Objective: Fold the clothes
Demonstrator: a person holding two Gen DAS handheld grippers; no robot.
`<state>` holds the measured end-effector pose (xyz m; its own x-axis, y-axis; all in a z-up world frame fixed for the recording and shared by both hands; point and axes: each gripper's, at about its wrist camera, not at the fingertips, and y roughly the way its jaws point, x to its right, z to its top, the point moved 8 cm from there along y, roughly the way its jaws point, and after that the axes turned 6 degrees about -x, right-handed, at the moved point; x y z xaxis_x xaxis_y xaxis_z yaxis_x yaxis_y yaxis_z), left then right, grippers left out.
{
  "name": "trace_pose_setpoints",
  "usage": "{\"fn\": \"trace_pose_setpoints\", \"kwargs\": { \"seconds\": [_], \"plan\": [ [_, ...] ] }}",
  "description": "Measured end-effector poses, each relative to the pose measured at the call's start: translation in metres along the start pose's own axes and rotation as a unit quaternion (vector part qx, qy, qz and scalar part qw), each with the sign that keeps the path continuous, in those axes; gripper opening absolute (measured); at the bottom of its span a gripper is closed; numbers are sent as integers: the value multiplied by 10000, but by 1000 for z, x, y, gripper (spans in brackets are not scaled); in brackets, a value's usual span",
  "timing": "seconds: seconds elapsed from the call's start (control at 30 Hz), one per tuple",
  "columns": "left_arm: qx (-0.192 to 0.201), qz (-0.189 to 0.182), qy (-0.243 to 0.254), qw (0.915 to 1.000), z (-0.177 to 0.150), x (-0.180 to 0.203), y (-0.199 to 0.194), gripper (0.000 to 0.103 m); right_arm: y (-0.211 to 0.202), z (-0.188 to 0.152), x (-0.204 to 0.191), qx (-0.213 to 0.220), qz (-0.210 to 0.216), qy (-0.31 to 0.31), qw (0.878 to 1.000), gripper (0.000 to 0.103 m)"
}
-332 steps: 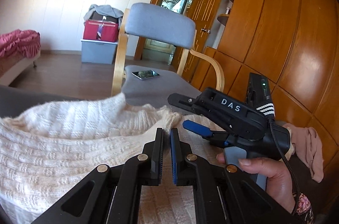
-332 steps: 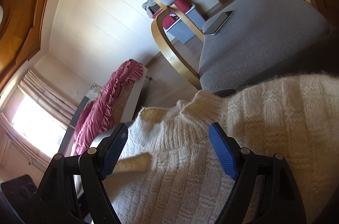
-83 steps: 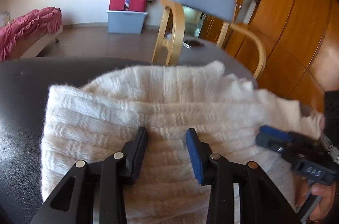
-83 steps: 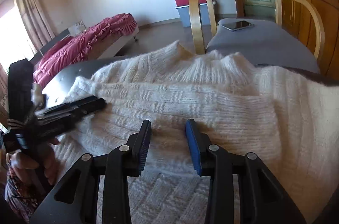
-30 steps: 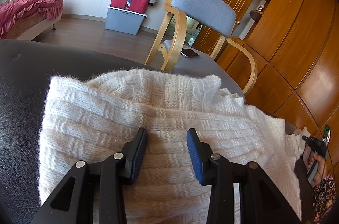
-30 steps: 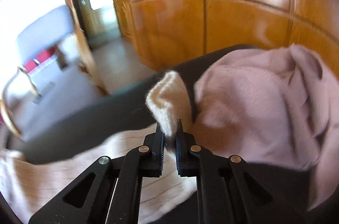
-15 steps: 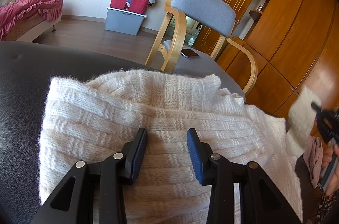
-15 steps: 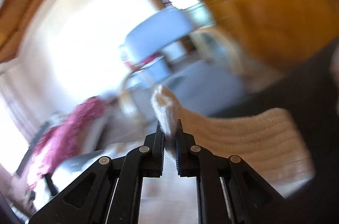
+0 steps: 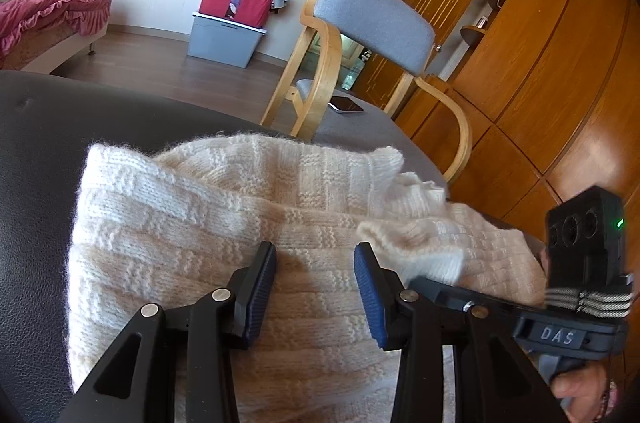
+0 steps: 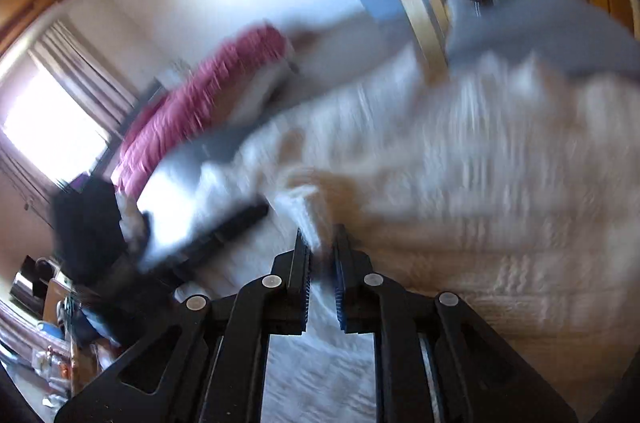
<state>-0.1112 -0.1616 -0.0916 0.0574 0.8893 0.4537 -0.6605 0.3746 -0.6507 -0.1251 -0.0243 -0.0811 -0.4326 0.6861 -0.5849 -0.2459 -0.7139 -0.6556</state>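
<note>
A cream knitted sweater (image 9: pixel 224 243) is lying spread on the dark surface (image 9: pixel 36 151), partly folded, with its long axis running across the left wrist view from the thick rolled edge at the left toward the right claw at the right. The sleeve cuff (image 9: pixel 412 243) is being carried in over the body of the sweater by the right claw (image 10: pixel 321 255); the cuff is lying just beside the right-hand finger of the left claw (image 9: pixel 316 287) and is overlapping the knit beneath it.

The right claw is nearly closed and is gripping the cuff: in its own view, which is heavily blurred, pale knit is seen pinched between the two blue pads (image 10: pixel 304 283). Its jaws have just been opening slightly, with the knit between them, so the hold is judged to be loosening rather than firm. In the left wrist view the body of the right claw is seen low at the right, held by a hand (image 9: pixel 580 391).

The left claw is standing open, with its fingers spread wide over the middle of the sweater. Whether its tips are pressing on the knit cannot be told; nothing is being held between them.

The coming move is judged to depend on where the cuff is laid: across the sweater's body, on the side nearer the right claw, with the left claw positioned to steady the fold.
</note>
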Motion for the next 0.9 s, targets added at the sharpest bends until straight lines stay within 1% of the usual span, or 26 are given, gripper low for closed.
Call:
{"fn": "trace_pose_setpoints", "kwargs": {
  "seconds": [0.03, 0.07, 0.1, 0.13, 0.17, 0.2, 0.23, 0.27, 0.3, 0.37, 0.43, 0.47, 0.5, 0.57, 0.6, 0.73, 0.8, 0.87, 0.9],
  "plan": [
    [-8, -68, 21, 10000, 0, 2, 0, 42, -8, -3, -4, 85, 117, 19, 9999, 14],
    [-17, -136, 42, 9999, 0, 4, 1, 42, -19, -4, -5, 178, 179, -15, 9997, 21],
    [-25, -204, 64, 9998, 0, 6, 1, 42, -34, -5, -5, 352, 127, -151, 9992, 33],
    [-39, -287, 69, 9996, 0, 8, 1, 42, -47, -7, -4, 561, -41, -345, 9978, 42],
    [-46, -369, 68, 9993, 0, 10, 1, 43, -59, -10, -3, 762, -243, -519, 9954, 59],
    [-48, -442, 71, 9990, -1, 12, 1, 43, -70, -15, -1, 949, -497, -664, 9920, 68],
    [-57, -537, 68, 9985, -1, 14, 1, 43, -79, -19, 2, 1134, -697, -772, 9881, 68],
    [-81, -652, 60, 9978, -2, 17, 1, 43, -84, -24, 7, 1270, -759, -777, 9859, 68],
    [-122, -771, 51, 9969, -3, 20, 2, 43, -84, -25, 15, 1283, -709, -624, 9872, 68],
    [-289, -1046, 22, 9941, -5, 28, 7, 45, -79, -23, 33, 1173, -520, -113, 9917, 68],
    [-390, -1182, 39, 9922, -7, 33, 11, 48, -77, -23, 42, 1125, -298, 167, 9931, 68],
    [-403, -1251, 38, 9913, -7, 34, 11, 48, -75, -23, 44, 1101, -246, 231, 9933, 68],
    [-402, -1385, -18, 9895, -6, 35, 10, 48, -73, -22, 43, 1078, -291, 183, 9936, 68],
    [-392, -1606, -208, 9860, -5, 32, 8, 49, -69, -21, 42, 1039, -377, 111, 9938, 69],
    [-367, -1677, -304, 9847, -4, 31, 6, 49, -67, -20, 41, 1032, -371, 91, 9939, 71],
    [-325, -1907, -820, 9777, -1, 24, 3, 50, -66, -23, 43, 1051, -270, 139, 9940, 71],
    [-357, -2023, -1140, 9720, 1, 23, 2, 54, -77, -24, 48, 1056, -247, 153, 9940, 71],
    [-487, -2112, -1413, 9659, 2, 25, 4, 56, -77, -21, 51, 1056, -251, 151, 9940, 71],
    [-558, -2088, -1474, 9652, 1, 26, 6, 58, -78, -20, 53, 1057, -247, 154, 9940, 71]
  ]
}}
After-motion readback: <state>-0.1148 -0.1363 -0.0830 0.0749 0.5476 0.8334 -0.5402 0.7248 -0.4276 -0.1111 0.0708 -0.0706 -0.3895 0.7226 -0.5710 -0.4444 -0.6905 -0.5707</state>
